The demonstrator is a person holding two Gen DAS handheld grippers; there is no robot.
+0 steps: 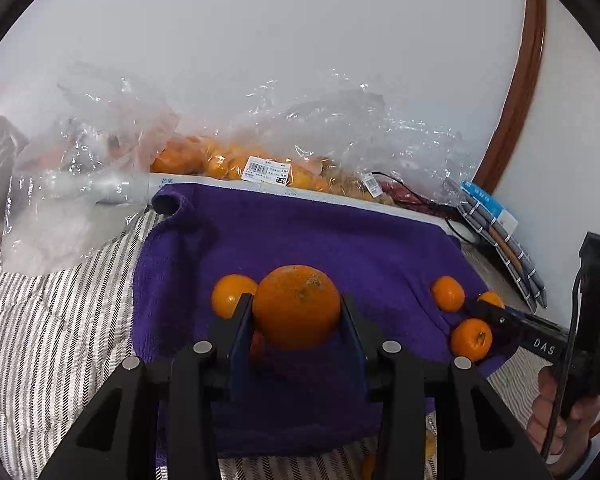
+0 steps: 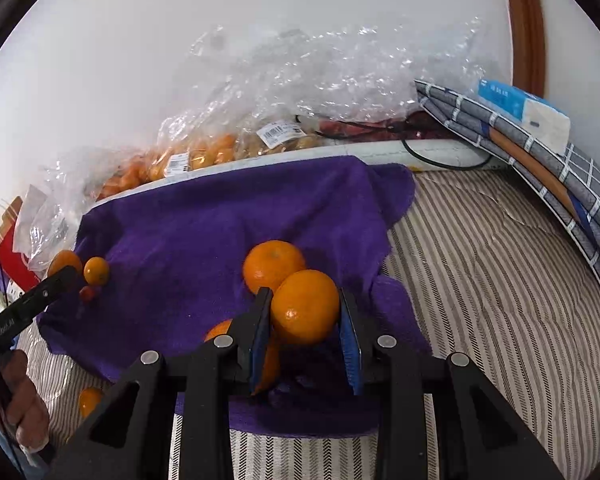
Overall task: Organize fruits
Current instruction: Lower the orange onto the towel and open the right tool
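Note:
My left gripper (image 1: pixel 297 312) is shut on a large orange (image 1: pixel 297 307), held over the purple towel (image 1: pixel 300 232). A smaller orange (image 1: pixel 230 294) lies just left of it. My right gripper (image 2: pixel 305 312) is shut on a tangerine (image 2: pixel 305 306) above the towel's (image 2: pixel 220 220) right part. Another tangerine (image 2: pixel 272 264) lies just behind it and one (image 2: pixel 268 360) sits under the left finger. In the left wrist view the right gripper (image 1: pixel 496 314) shows at the right among small tangerines (image 1: pixel 448 293) (image 1: pixel 471 339).
Clear plastic bags of oranges (image 1: pixel 220 160) lie along the wall behind the towel. Folded checked cloth and a blue tissue pack (image 2: pixel 524 112) sit at the right. A striped bedcover (image 2: pixel 500 280) surrounds the towel. One tangerine (image 2: pixel 89 400) lies off the towel.

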